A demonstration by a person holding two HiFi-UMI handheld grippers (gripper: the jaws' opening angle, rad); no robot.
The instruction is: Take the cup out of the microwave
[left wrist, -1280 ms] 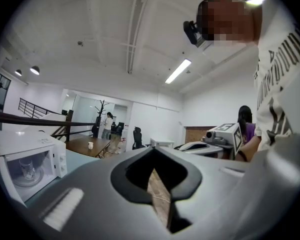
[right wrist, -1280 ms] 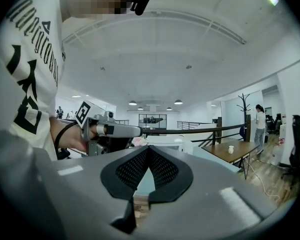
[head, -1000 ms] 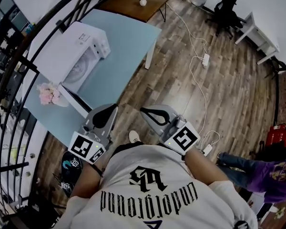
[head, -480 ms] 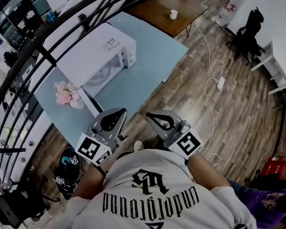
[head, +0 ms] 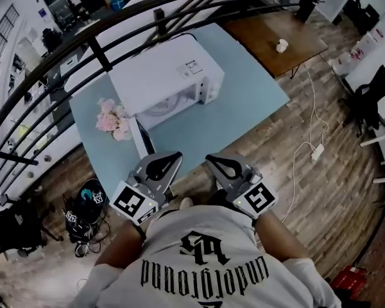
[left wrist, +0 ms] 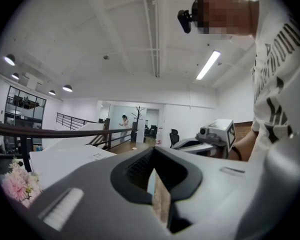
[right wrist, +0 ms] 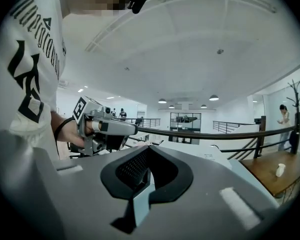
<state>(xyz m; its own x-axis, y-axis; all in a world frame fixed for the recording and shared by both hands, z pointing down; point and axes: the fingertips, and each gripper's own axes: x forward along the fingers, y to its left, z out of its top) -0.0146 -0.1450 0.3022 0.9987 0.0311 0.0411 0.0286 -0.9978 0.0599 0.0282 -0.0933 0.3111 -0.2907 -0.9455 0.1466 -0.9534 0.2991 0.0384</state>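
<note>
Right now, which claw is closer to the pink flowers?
Left. In the head view the left claw is just below and right of the flowers; the right claw is farther right, beyond it.

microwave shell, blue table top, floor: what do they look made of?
Microwave: smooth white matte casing, painted metal or plastic, can't tell which.
Table top: uniform pale blue, no grain, probably laminate or painted board.
Floor: brown planks with visible grain and seams, wood or wood-look laminate.
</note>
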